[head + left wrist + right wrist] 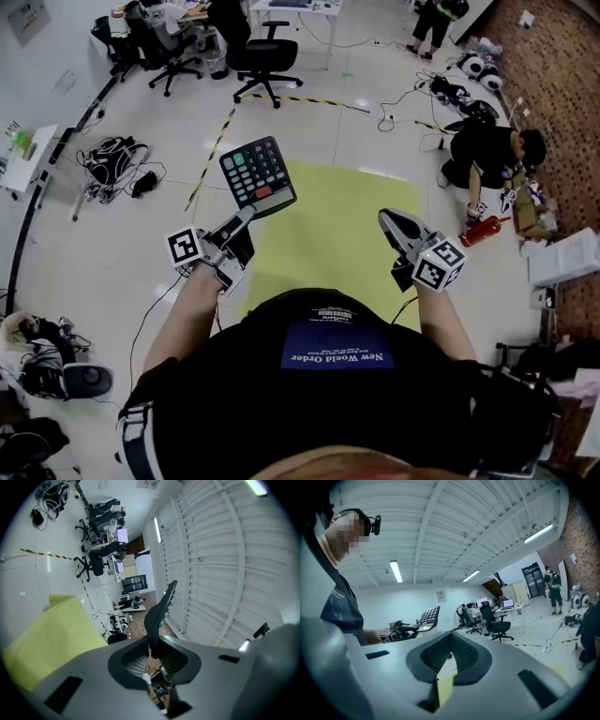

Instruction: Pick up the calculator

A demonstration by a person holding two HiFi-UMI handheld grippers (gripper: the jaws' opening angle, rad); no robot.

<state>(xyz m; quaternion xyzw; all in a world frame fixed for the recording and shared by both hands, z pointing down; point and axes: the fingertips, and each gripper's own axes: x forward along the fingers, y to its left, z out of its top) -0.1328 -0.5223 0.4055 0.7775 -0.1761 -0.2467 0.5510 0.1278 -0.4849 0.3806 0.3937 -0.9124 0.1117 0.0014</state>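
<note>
Head view, query: what does the left gripper (246,217) carry?

Reply: One calculator (258,176). It is a flat dark slab with rounded corners. Its key face is turned up, showing rows of raised keys, a few greenish and one red. The jaws pinch its near edge. The other three edges are free in the air, over the far left part of the mat (328,234).

Query: confirm on the left gripper view.

Reply: The calculator (159,611) appears edge-on as a thin dark blade. It stands between the ribbed pads (131,660) of the left gripper (153,644), and both pads bear on it.

Query: state of the right gripper (398,225)?

Reply: In the right gripper view its jaws are pressed together with nothing between them. The two ribbed faces of the right gripper (451,641) meet at a ridge. The calculator (429,616) shows off to that view's left, well apart.

Query: surfaces and clearance?

Reply: The mat is yellow, matte and rectangular, and it lies flat on a pale glossy floor (112,234). The two grippers are well apart, with open air between them. Striped tape (309,100) lies beyond the mat's far edge. A black office chair (267,61) stands farther off.

Query: counts?

Reply: One calculator, one mat, two grippers and two marker cubes. One cube (185,248) is on the left gripper and one cube (439,264) on the right.
</note>
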